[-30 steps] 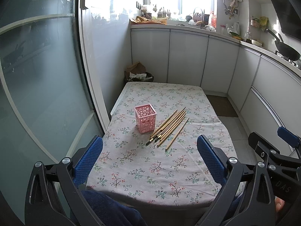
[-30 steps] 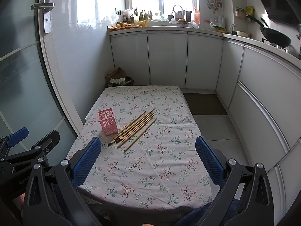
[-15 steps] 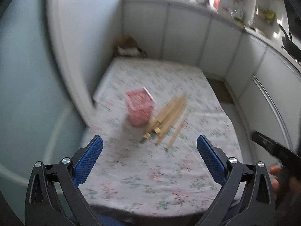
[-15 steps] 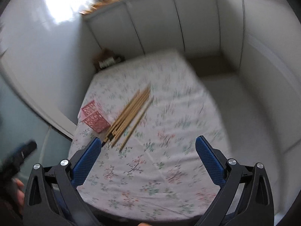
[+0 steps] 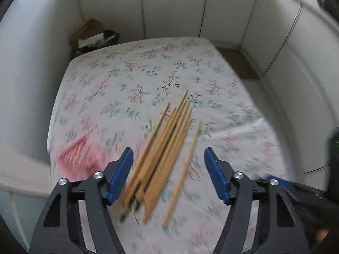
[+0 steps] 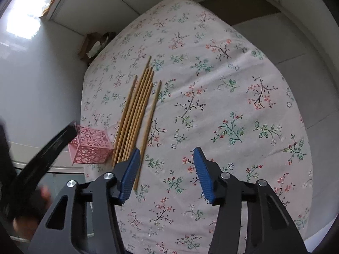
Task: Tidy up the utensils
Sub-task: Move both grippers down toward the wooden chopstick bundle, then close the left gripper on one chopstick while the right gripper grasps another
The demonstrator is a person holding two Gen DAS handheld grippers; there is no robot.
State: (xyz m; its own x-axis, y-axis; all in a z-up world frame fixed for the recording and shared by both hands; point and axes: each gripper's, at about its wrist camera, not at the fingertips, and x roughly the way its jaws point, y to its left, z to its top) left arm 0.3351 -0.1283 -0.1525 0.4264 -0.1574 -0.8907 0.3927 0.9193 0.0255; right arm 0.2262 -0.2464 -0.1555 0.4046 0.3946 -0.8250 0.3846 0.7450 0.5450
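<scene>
Chopsticks [image 6: 137, 110] lie in a loose bundle on the floral-clothed worktop [image 6: 233, 110], left of its middle, with one stick slightly apart on the right side; pink lattice holder [image 6: 90, 145] stands just left of their near ends, at the worktop's left edge. Left gripper [image 5: 168, 174] points steeply down over the bundle's near ends; jaws have just been closing, part-way apart, pads clear of the sticks, nothing grasped; left view blurred. Right gripper [image 6: 167, 174] hangs above bare cloth just right of the single stick; jaws likewise have just been closing, released, nothing between them. White cabinet fronts [image 5: 173, 8] beyond the far edge.
</scene>
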